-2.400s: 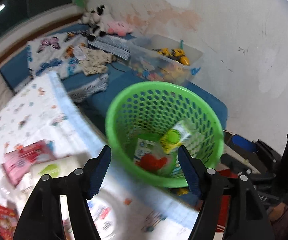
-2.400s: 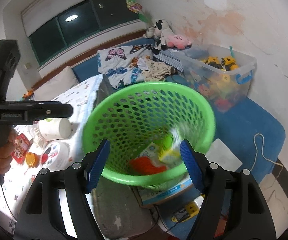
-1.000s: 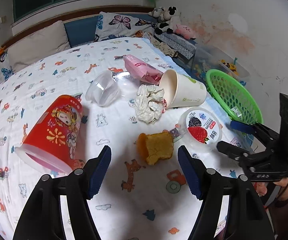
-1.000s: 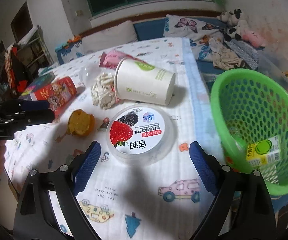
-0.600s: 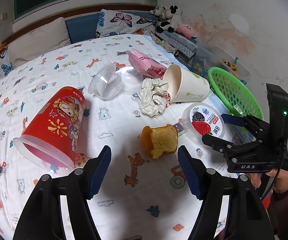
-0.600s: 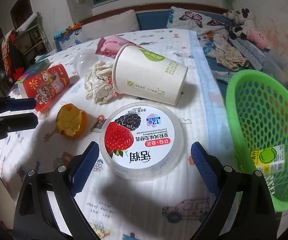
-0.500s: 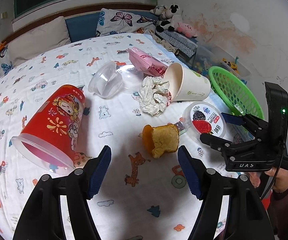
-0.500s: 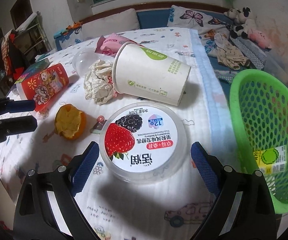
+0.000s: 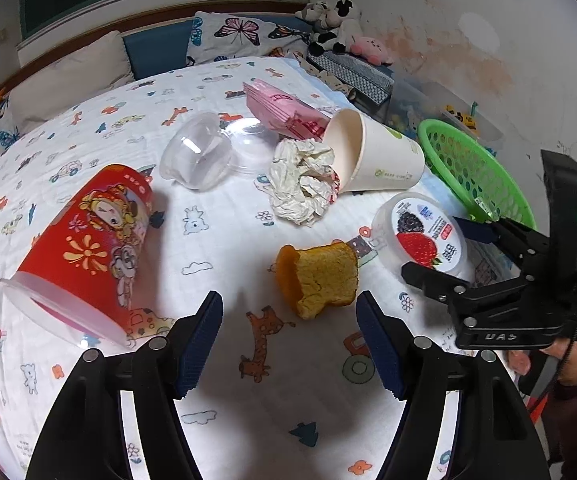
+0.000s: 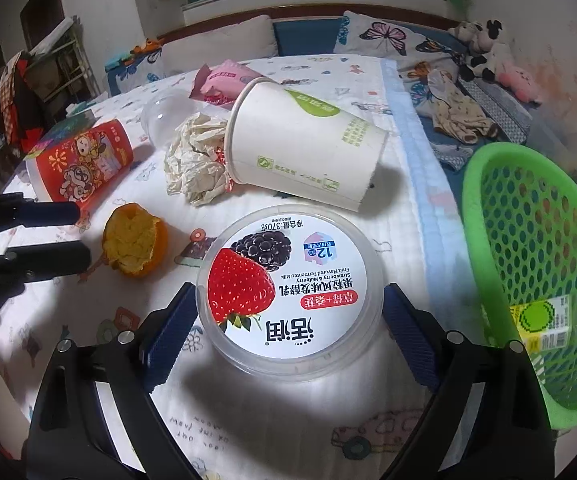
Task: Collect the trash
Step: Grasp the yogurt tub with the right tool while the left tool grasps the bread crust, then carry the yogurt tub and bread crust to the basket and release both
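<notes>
The right gripper (image 10: 288,320) straddles the yogurt tub (image 10: 288,288) on the bed (image 10: 368,420), its fingers closing but not yet pressing; a shallow or off-centre pinch could let the wide tub slip. The left gripper (image 9: 288,340), fingers released and empty, hangs near the orange peel (image 9: 316,276). The paper cup (image 10: 304,156) lies just beyond; the green basket (image 10: 488,220) stands near the bed edge.

A butterfly-printed pillow (image 9: 244,36) is seen at the head of the bed, beside a plain beige cushion (image 9: 68,76). Soft toys (image 10: 488,56) are placed along the stained wall (image 9: 468,40). What seems a clear toy box (image 9: 460,120) is partly hidden there.
</notes>
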`<state>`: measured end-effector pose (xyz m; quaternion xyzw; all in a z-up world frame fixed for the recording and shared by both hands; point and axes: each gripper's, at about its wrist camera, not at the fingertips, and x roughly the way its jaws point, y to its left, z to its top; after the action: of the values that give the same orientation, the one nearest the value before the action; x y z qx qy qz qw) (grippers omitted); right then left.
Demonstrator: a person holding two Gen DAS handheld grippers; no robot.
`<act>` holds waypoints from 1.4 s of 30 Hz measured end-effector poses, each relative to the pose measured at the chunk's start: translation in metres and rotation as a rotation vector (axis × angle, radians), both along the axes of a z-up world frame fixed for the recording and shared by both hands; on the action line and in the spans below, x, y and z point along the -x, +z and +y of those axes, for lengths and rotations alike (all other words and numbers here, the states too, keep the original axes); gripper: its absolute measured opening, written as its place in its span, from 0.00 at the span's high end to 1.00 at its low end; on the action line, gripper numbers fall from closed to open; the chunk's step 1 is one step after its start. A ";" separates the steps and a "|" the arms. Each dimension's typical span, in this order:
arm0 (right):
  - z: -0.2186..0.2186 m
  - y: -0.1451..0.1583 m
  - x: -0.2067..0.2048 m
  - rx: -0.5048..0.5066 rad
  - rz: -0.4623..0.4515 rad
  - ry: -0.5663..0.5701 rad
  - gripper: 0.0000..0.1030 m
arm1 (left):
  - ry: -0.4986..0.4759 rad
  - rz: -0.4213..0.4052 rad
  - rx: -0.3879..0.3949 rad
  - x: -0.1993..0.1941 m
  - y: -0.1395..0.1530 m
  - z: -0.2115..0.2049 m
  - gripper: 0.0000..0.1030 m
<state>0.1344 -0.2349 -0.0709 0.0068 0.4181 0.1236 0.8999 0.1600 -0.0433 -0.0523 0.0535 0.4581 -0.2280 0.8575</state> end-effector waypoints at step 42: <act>-0.164 0.024 0.026 -0.108 -0.048 -0.359 0.12 | -0.054 -0.019 -0.014 -0.004 0.000 -0.041 0.70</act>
<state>0.1083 -0.3987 -0.0468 0.1267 0.3815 -0.0168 0.9155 0.1641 -0.0846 -0.0521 0.0740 0.4502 -0.2472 0.8549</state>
